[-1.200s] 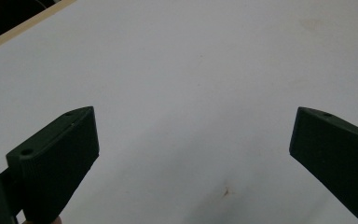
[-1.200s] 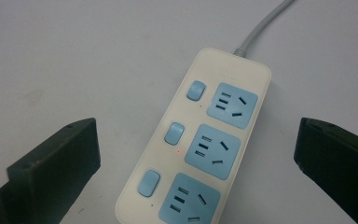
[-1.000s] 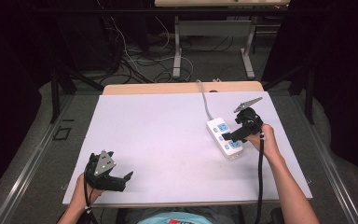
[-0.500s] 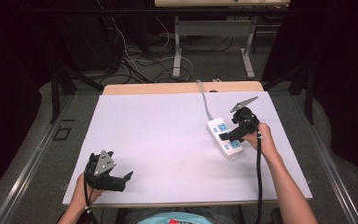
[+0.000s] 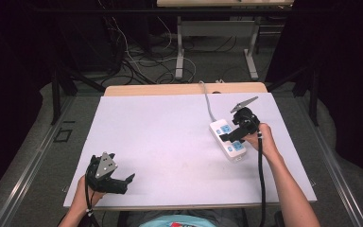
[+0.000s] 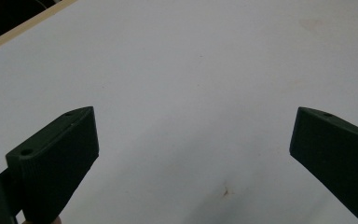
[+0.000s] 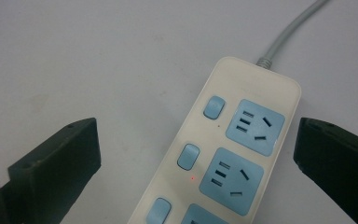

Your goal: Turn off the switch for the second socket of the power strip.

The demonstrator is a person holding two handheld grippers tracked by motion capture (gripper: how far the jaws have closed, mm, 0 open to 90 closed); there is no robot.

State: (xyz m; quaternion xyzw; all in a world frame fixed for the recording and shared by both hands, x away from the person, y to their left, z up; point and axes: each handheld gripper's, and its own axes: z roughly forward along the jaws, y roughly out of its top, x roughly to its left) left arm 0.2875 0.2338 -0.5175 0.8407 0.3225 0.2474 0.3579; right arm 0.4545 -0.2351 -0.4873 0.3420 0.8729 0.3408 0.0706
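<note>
I take the table as landmark: the strip lies at its right side, cord running to the far edge. My right gripper hangs over it, jaws wide apart; I should line one jaw tip over a switch. My left gripper rests spread at the near left. No containers here.

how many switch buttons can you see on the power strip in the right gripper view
3 on the power strip, in a row along its left edge: far button, middle button, near button at the frame's bottom. More may lie beyond that edge.
</note>
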